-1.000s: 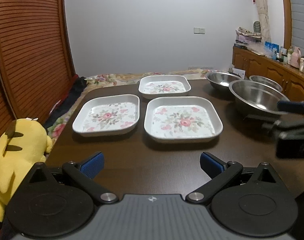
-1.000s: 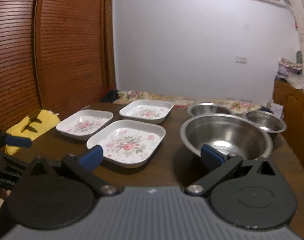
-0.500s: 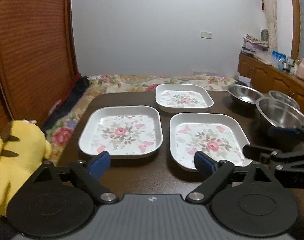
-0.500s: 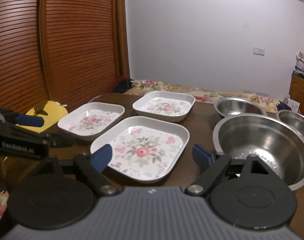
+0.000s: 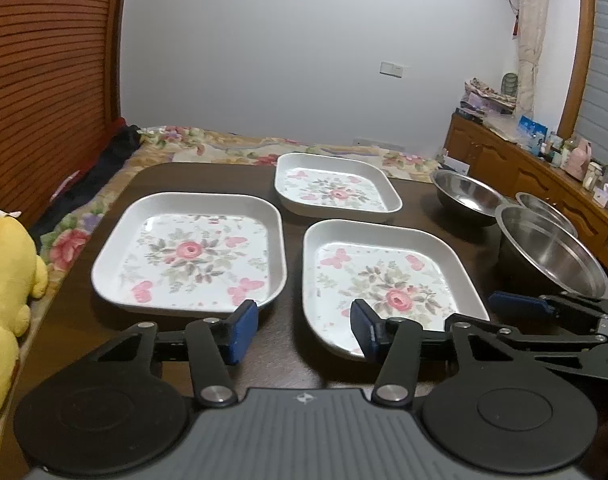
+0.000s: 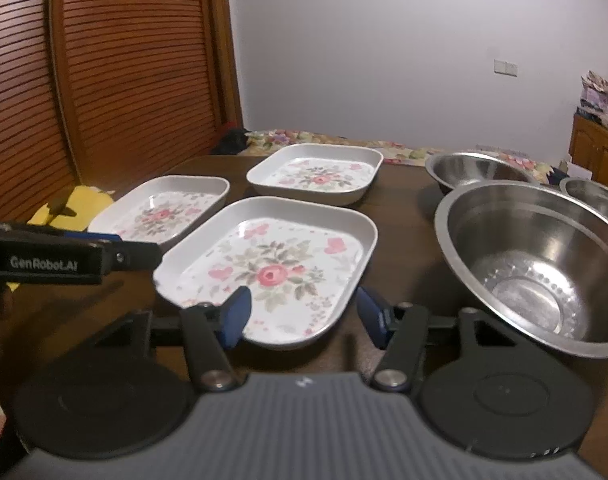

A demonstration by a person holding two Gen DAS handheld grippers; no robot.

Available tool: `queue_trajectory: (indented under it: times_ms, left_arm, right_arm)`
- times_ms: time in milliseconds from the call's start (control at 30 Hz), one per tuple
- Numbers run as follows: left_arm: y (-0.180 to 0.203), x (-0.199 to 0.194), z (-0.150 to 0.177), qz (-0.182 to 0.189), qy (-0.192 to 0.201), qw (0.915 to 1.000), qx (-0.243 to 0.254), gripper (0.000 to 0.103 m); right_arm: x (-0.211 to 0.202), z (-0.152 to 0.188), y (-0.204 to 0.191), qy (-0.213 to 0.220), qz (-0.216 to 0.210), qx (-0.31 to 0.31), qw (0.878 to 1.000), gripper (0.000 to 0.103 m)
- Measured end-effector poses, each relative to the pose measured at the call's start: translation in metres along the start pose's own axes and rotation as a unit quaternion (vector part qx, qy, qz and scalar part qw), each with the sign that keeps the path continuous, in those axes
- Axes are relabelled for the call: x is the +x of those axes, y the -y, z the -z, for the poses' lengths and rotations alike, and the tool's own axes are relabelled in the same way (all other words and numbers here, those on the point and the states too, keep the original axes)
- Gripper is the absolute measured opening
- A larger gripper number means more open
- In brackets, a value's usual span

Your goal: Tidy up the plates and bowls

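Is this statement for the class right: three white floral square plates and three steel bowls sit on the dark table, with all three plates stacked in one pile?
Not quite. The plates are not stacked: the left wrist view shows the left plate, the far plate and the near plate lying separately, side by side on the dark table. The rest holds: three steel bowls sit to their right.

Each handheld gripper is a black two-finger tool: the left gripper [image 5: 304,330] and right gripper [image 6: 301,316] both show a ribbed grey housing along the bottom edge of the frame, flanked by two round black discs. Black linkage arms with silver pivot screws run up to blue pads [image 5: 243,330] on the fingertips. At the left edge of the right wrist view, the left tool's black side bears white "GenRobot.AI" lettering.
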State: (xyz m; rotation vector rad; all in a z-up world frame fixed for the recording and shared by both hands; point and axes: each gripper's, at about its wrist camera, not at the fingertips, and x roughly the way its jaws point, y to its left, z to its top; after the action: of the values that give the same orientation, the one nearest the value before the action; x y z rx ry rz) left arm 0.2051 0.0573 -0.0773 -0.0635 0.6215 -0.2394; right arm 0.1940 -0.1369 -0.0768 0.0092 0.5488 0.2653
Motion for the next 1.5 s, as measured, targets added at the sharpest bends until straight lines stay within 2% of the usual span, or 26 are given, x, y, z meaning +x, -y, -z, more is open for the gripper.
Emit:
queue_trajectory:
  times_ms: [367,433,567,867,900,933,1067,1200,1333,1500]
  left_arm:
    - [-0.002,0.016,-0.001,0.013,-0.011,0.9997,-0.019,0.047]
    - [-0.002,0.019,-0.001,0.015,-0.016,0.9996,-0.019,0.039]
    - [0.001,0.025,-0.002,0.017,-0.021,0.9995,-0.015,0.030]
    - [0.000,0.033,0.000,0.012,-0.027,0.9995,-0.010,0.028]
    - [0.000,0.034,0.001,0.014,-0.030,0.9994,-0.010,0.020]
    - [-0.001,0.035,0.002,0.015,-0.033,0.9993,-0.010,0.017]
    - [-0.002,0.031,0.003,0.010,-0.034,0.9993,-0.013,0.015]
    - [-0.002,0.022,0.008,0.026,-0.041,0.9986,-0.018,0.015]
    - [0.004,0.006,0.013,0.030,-0.032,0.9989,-0.015,0.015]
    - [0.015,-0.019,0.017,0.031,-0.017,0.9994,-0.001,0.016]
  right_arm:
    - [0.012,0.000,0.007,-0.013,0.009,0.026,1.000,0.043]
    - [0.014,0.000,0.010,-0.016,0.012,0.033,0.999,0.042]
    - [0.020,-0.001,0.013,-0.018,0.022,0.038,0.999,0.039]
    - [0.027,-0.002,0.016,-0.017,0.025,0.048,0.998,0.026]
    - [0.027,-0.002,0.016,-0.017,0.024,0.050,0.998,0.025]
    - [0.027,-0.002,0.016,-0.018,0.023,0.053,0.998,0.024]
    - [0.025,-0.001,0.013,-0.021,0.022,0.048,0.998,0.019]
    - [0.018,0.002,0.017,-0.022,0.009,0.070,0.997,0.018]
    - [0.007,0.008,0.022,-0.017,0.003,0.088,0.996,0.014]
    - [-0.011,0.012,0.022,-0.001,-0.001,0.093,0.996,0.014]
